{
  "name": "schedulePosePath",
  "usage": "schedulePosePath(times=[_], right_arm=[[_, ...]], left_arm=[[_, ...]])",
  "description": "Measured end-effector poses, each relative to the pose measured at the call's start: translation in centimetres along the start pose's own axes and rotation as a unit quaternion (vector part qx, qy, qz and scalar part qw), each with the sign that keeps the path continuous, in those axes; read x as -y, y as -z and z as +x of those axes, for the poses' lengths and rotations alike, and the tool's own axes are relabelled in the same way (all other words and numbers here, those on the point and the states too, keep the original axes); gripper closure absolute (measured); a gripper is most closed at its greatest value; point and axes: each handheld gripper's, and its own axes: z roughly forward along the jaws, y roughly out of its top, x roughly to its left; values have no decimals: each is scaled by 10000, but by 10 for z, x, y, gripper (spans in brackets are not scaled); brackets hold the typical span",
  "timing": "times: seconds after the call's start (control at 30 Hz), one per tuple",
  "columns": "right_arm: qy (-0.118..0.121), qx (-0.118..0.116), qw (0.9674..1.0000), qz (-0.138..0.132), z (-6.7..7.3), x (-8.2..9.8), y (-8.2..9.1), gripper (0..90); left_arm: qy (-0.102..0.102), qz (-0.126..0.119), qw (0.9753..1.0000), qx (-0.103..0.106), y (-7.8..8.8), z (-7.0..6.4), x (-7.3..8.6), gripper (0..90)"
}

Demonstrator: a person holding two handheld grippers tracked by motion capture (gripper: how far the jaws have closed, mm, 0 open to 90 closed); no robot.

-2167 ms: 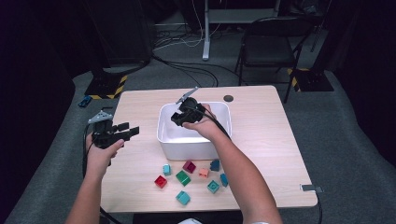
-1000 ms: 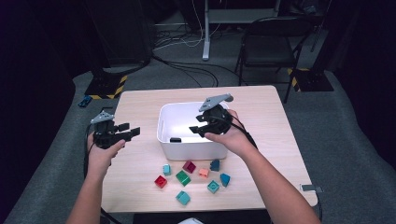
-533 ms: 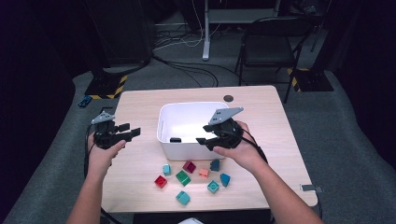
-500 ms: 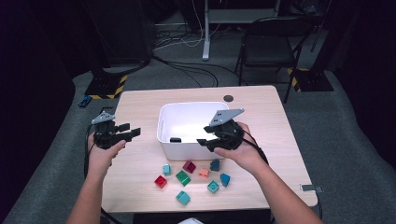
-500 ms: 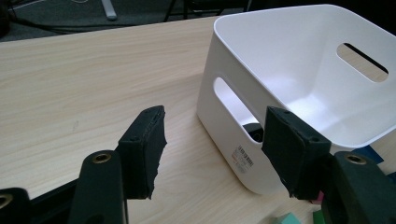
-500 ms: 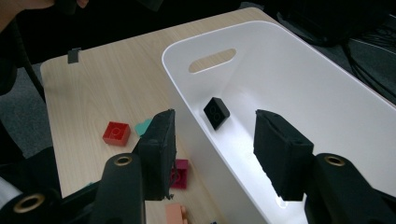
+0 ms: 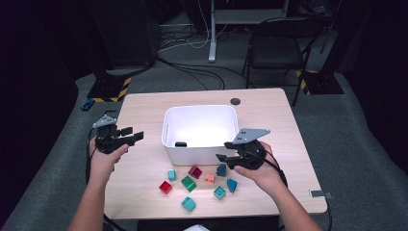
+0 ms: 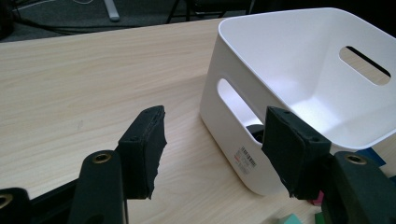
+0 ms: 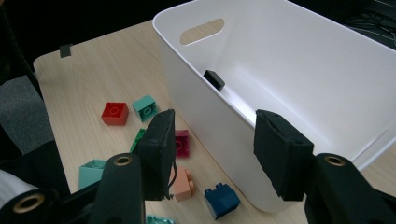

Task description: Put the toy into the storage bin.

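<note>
The white plastic bin (image 7: 201, 130) sits mid-table with one small black block (image 7: 181, 144) inside, so sorting looks barely begun. The right gripper (image 7: 226, 160) hangs empty, jaws apart, at the bin's near right corner over the loose coloured toy bricks (image 7: 197, 180). The left gripper (image 7: 135, 136), unclenched and empty, waits left of the bin. Next, probably lower onto the dark blue brick (image 9: 222, 199).

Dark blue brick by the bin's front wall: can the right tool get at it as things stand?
Probably yes. The right tool stands open and empty just above the dark blue brick, with nothing between them. The white bin sits close behind, and the peach brick lies close beside it, so the approach looks tight.
</note>
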Motion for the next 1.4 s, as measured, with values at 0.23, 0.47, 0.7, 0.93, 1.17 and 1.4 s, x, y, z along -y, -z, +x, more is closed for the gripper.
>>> schedulePosePath(times=[0.23, 0.47, 0.7, 0.93, 1.17, 1.4], right_arm=[[-7, 134, 9999, 48, 3, 18, 0, 480], [-46, 236, 9996, 152, 7, 41, -9, 474], [-199, 376, 9989, 172, 9, 62, -19, 477], [-373, 353, 9981, 328, 4, 76, -28, 476], [-452, 243, 9974, 497, 3, 95, -37, 471], [-360, 201, 9970, 657, 4, 108, -42, 465]], left_arm=[[-5, -1, 10000, -16, -1, 0, 1, 389], [-6, 1, 10000, -23, -1, 0, 1, 387], [-11, 8, 10000, -23, 0, 0, 1, 386], [-6, -10, 10000, -31, 1, 1, 0, 385], [-6, 21, 10000, -30, -1, 0, 1, 385], [-8, 46, 10000, -38, -3, 0, 2, 385]])
